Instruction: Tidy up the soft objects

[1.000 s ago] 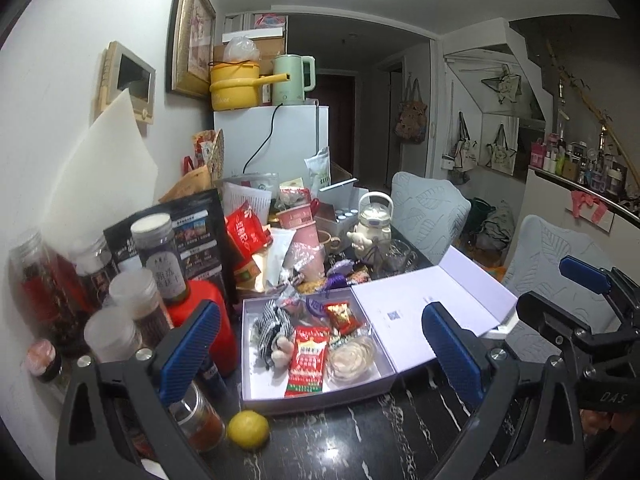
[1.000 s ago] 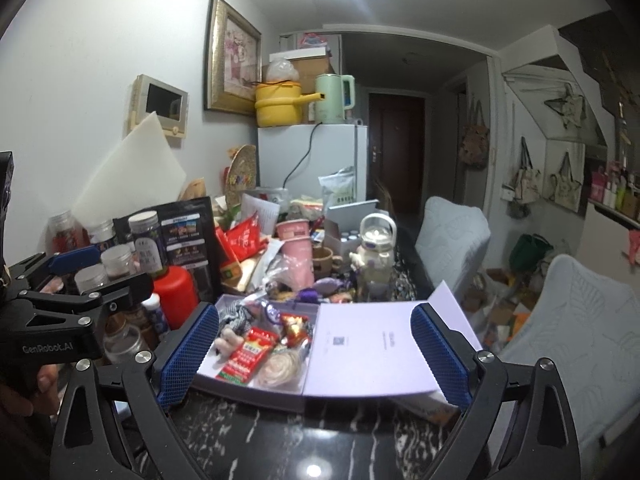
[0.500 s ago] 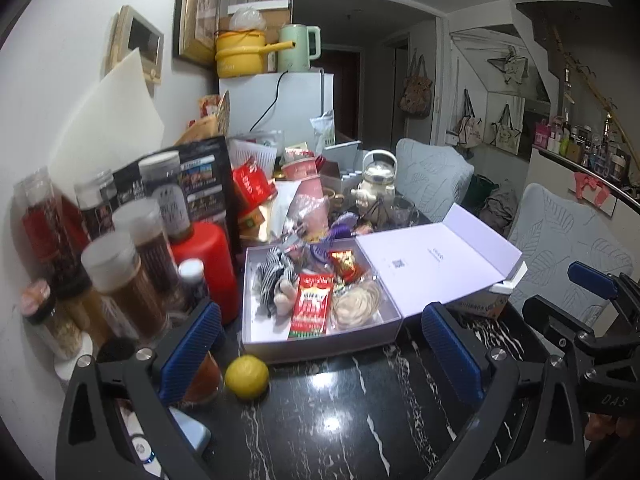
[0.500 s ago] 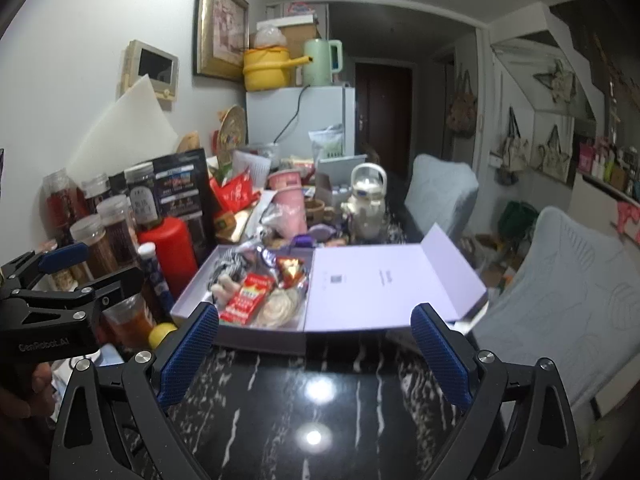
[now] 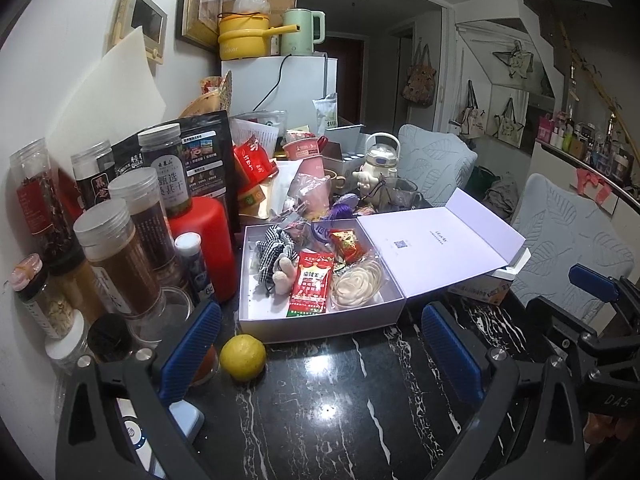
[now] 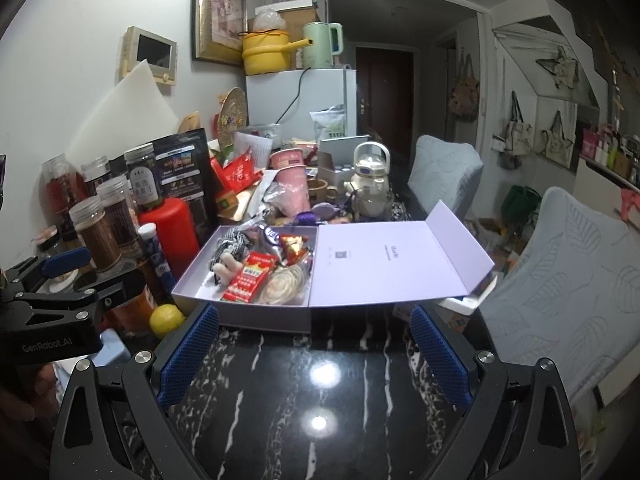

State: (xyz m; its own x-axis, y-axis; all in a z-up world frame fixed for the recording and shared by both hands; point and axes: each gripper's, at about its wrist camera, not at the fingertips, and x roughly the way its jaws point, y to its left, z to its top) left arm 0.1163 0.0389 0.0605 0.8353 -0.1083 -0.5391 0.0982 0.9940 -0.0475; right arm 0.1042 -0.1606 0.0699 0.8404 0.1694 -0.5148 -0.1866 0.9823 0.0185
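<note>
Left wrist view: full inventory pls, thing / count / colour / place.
Gift box: 1, pale lilac, open on the black marble table, lid folded out to the right.
Snack packet: 1, red, in box.
Checked fabric piece: 1, black and white, in box, left side.
Plush toy: 1, cream, in box beside the packet.
Clear-wrapped round item: 1, cream, in box, right side.
Lemon: 1, yellow, on table in front of box.
Canister: 1, red, left of box.
Spice jars: several, clear, far left.
Left gripper: open, empty.
Right gripper: open, empty.
</note>
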